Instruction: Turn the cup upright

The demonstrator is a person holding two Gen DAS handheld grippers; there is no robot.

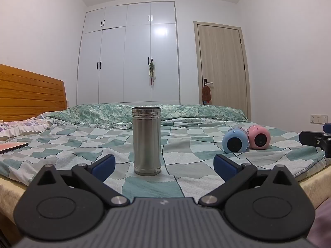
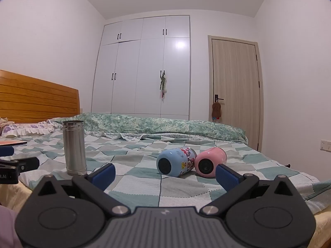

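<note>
A steel cup (image 1: 146, 141) stands upright on the checked bedsheet (image 1: 186, 144), just beyond my open, empty left gripper (image 1: 164, 165). It also shows at the left in the right wrist view (image 2: 74, 147). A blue cup (image 1: 235, 140) and a pink cup (image 1: 259, 137) lie on their sides, touching, to the right. In the right wrist view the blue cup (image 2: 175, 162) and pink cup (image 2: 210, 161) lie just ahead of my open, empty right gripper (image 2: 165, 173). Part of the right gripper shows at the right edge of the left wrist view (image 1: 316, 140).
A wooden headboard (image 1: 31, 93) and pillows (image 1: 12, 128) are at the left. A folded green quilt (image 1: 144, 113) lies along the far side of the bed. A book (image 1: 12, 146) lies at the left. A white wardrobe (image 1: 128, 51) and door (image 1: 221, 62) stand behind.
</note>
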